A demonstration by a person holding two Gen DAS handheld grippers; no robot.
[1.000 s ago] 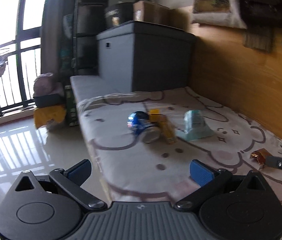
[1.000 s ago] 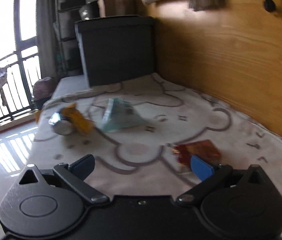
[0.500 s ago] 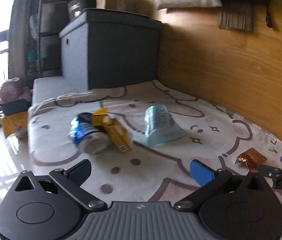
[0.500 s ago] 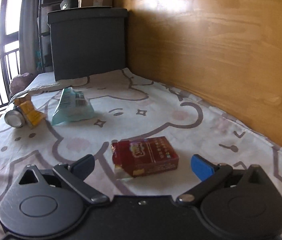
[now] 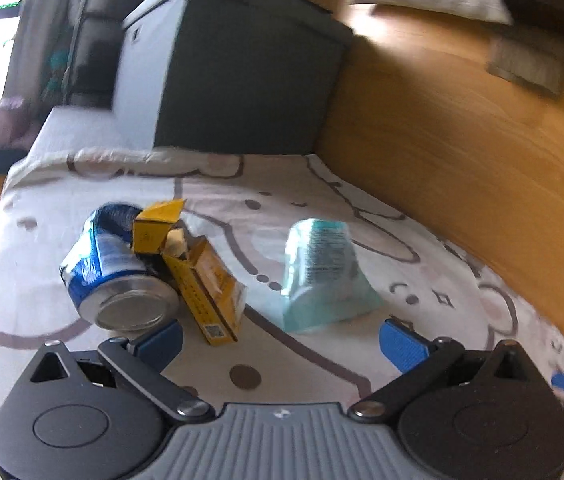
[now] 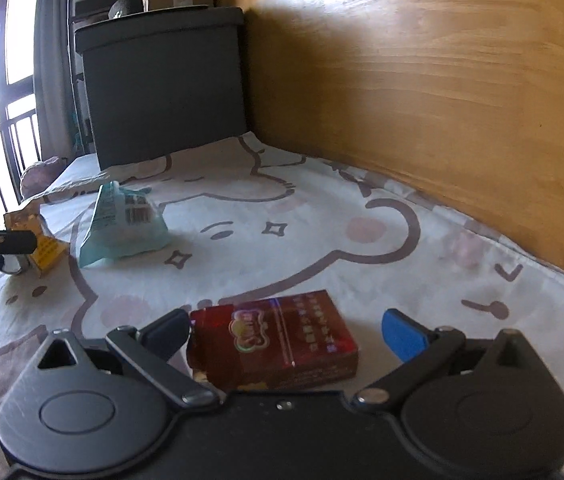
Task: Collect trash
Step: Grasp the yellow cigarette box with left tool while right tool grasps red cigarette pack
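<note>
- Your right gripper (image 6: pixel 286 330) stands wide open with the red cigarette pack (image 6: pixel 271 340) lying flat between its blue fingertips (image 6: pixel 400 338), on the near part of the bear-print sheet (image 6: pixel 322 240). The left tip looks to be touching or nearly touching the pack's left edge; the right tip is apart from it.
- Centre the pack before you close: ease the gripper a little to the left-over side so both pads meet the short sides together, otherwise the pack will likely skid on the sheet.
- Keep the tips low, close to the fabric, so they catch the pack's sides and not its top edge. Watch that you don't pinch the sheet.
- Close gently; the pack's near-left corner looks torn or crumpled and may be soft.
- Your left gripper (image 5: pixel 282 340) is also open and holds nothing. It hovers near the blue drink can (image 5: pixel 115 276), which lies on its side against the yellow carton (image 5: pixel 201 284); the teal pouch (image 5: pixel 324 276) sits just right of them, apart.
- For the can, I'd span its round body across the width, since it may roll; the carton leaning on it could shift as you lift.
- The grey storage box (image 6: pixel 161 88) stands at the far end, well apart.
</note>
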